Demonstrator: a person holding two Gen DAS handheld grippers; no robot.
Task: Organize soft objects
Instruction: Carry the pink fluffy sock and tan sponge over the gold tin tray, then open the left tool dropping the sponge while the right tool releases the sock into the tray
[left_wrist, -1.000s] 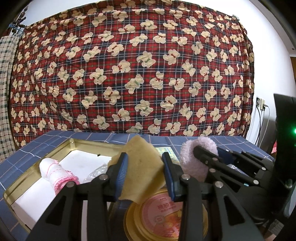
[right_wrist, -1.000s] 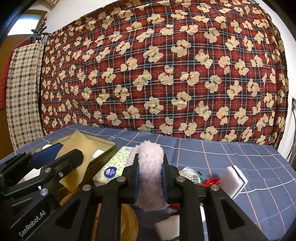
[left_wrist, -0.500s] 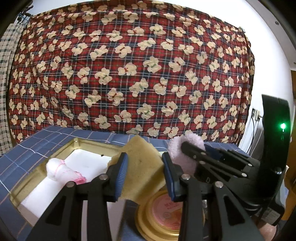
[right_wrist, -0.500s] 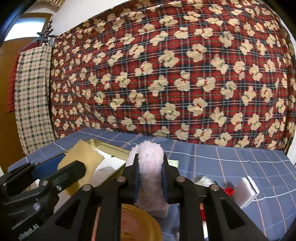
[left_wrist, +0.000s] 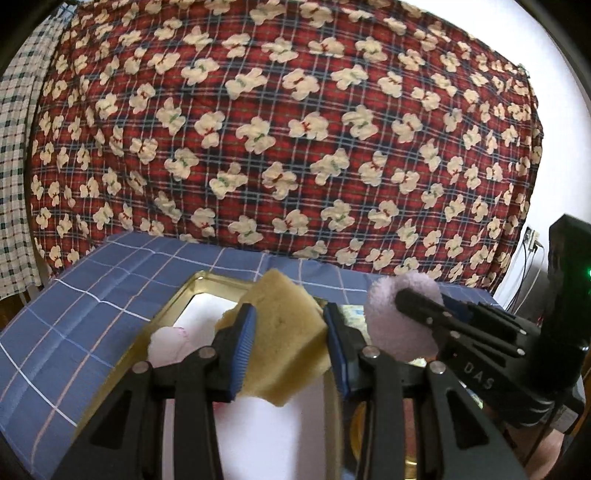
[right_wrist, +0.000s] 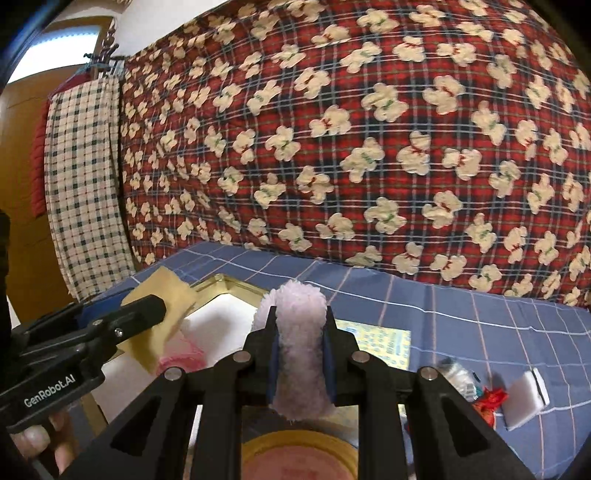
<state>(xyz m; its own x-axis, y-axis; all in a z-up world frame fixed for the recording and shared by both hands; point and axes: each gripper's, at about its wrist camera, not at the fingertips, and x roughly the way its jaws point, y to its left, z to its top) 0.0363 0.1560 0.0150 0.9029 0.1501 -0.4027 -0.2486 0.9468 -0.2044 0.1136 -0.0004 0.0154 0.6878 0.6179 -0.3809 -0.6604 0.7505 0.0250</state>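
My left gripper (left_wrist: 290, 347) is shut on a tan sponge (left_wrist: 284, 332) and holds it over the gold-rimmed tin box (left_wrist: 207, 278) with a white lining. My right gripper (right_wrist: 301, 354) is shut on a fluffy pale pink roll (right_wrist: 301, 339), raised above a round gold lid (right_wrist: 299, 458). The pink roll also shows in the left wrist view (left_wrist: 400, 317), to the right of the sponge. The sponge shows in the right wrist view (right_wrist: 162, 317) at the left, over the tin box (right_wrist: 229, 284). A white and pink rolled cloth (left_wrist: 166, 343) lies inside the box.
A blue checked cloth (right_wrist: 480, 321) covers the table. A yellow patterned tissue pack (right_wrist: 376, 341), a white sponge block (right_wrist: 524, 398), a red item (right_wrist: 491, 402) and a plastic-wrapped item (right_wrist: 456, 374) lie at the right. A red bear-print blanket (right_wrist: 369, 147) hangs behind.
Both grippers have moved left and up with their loads, so the left gripper with the sponge now sits further over the tin box. The round lid has slipped toward the bottom of both views.
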